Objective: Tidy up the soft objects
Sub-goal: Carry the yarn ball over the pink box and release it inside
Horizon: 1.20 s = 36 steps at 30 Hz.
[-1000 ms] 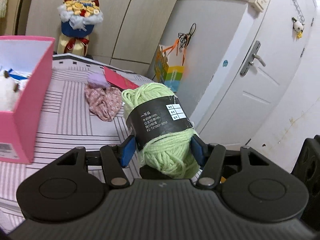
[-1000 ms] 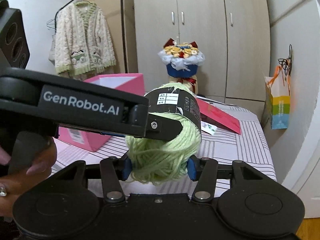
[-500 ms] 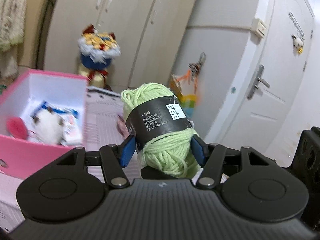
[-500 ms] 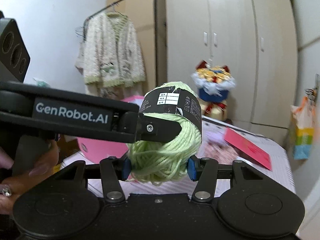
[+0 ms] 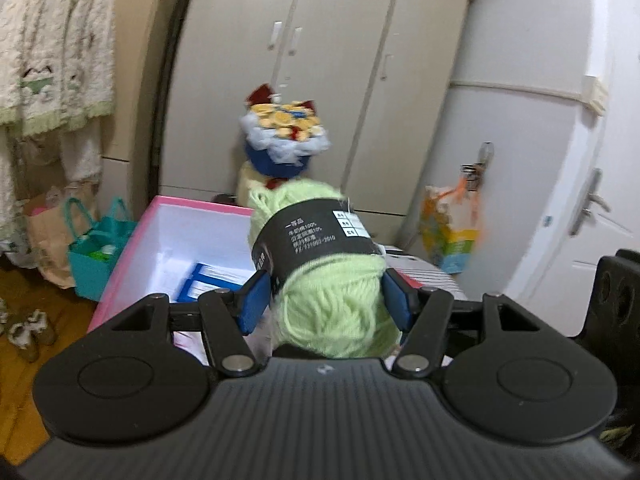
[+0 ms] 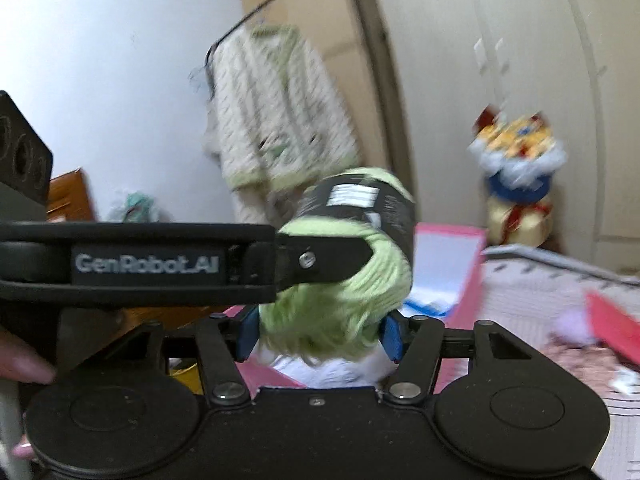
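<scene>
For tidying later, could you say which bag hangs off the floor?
The colourful paper bag, hung by orange handles; the teal tote and beige bag sit on the floor.

Each view is taken from just behind its own fingers (image 5: 254, 300), facing forward and slightly downward. The yarn ball (image 5: 332, 276) between the fingers (image 6: 246, 332), the pink box (image 6: 448, 240) and the wardrobe (image 5: 320, 80) beyond are shared.

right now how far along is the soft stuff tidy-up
Done: the pink box already holds blue-and-white packets. In hand: the green yarn ball, clamped by the left gripper near the box; the right gripper's jaws have just been opening with the yarn between them. Left: drop the yarn in, then probably the floral cloth lying on the striped cover.
</scene>
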Motion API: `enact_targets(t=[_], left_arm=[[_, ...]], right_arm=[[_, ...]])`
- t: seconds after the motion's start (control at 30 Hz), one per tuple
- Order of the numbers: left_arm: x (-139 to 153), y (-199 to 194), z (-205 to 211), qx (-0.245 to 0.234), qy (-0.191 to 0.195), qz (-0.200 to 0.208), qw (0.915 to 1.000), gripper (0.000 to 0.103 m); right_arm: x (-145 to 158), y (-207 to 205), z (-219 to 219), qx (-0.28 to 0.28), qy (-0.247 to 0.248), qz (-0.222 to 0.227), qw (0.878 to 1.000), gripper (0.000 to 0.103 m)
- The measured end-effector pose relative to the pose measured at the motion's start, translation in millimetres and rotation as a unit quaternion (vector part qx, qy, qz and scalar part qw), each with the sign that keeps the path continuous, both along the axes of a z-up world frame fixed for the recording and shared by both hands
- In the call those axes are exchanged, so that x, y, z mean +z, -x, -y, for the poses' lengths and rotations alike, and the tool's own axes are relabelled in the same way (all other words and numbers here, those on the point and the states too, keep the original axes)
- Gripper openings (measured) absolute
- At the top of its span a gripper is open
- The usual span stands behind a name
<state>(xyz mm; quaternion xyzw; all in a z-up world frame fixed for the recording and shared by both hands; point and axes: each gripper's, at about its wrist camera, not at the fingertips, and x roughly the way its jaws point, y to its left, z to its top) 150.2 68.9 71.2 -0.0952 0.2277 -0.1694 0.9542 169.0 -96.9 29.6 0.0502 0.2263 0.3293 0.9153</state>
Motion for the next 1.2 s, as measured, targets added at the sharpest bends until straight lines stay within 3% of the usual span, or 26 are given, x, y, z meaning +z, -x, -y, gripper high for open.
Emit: enact_targets(t=[0.23,0.47,0.6,0.7,0.9,1.07,1.2], left_arm=[[-19,-73,-51,0.013,0.044,-0.065,0.9968,0.060],[-47,-132,-75,0.022,0.059,-0.109,0.9921,0.059],[-59,-153,-77,0.025,0.045,-0.125,0.9909,0.059],[-62,-161,-79,0.018,0.044,-0.131,0.9903,0.058],[-63,-164,-77,0.024,0.028,-0.120,0.9921,0.058],[-64,-165,-77,0.030,0.016,-0.132,0.9907,0.061],[-56,-149,-80,0.036,0.002,-0.113,0.9929,0.061]], right_arm=[[-10,-59,-38,0.043,0.024,-0.048,0.998,0.065],[-25,-114,-65,0.074,0.062,-0.089,0.991,0.064],[-28,-139,-74,0.077,0.085,-0.123,0.986,0.052],[-30,-149,-79,0.068,0.118,-0.132,0.982,0.049],[-30,-153,-94,0.065,0.175,-0.103,0.977,0.047],[-33,-164,-95,0.094,0.166,-0.146,0.971,0.053],[-28,-138,-88,0.091,0.191,-0.094,0.973,0.059]])
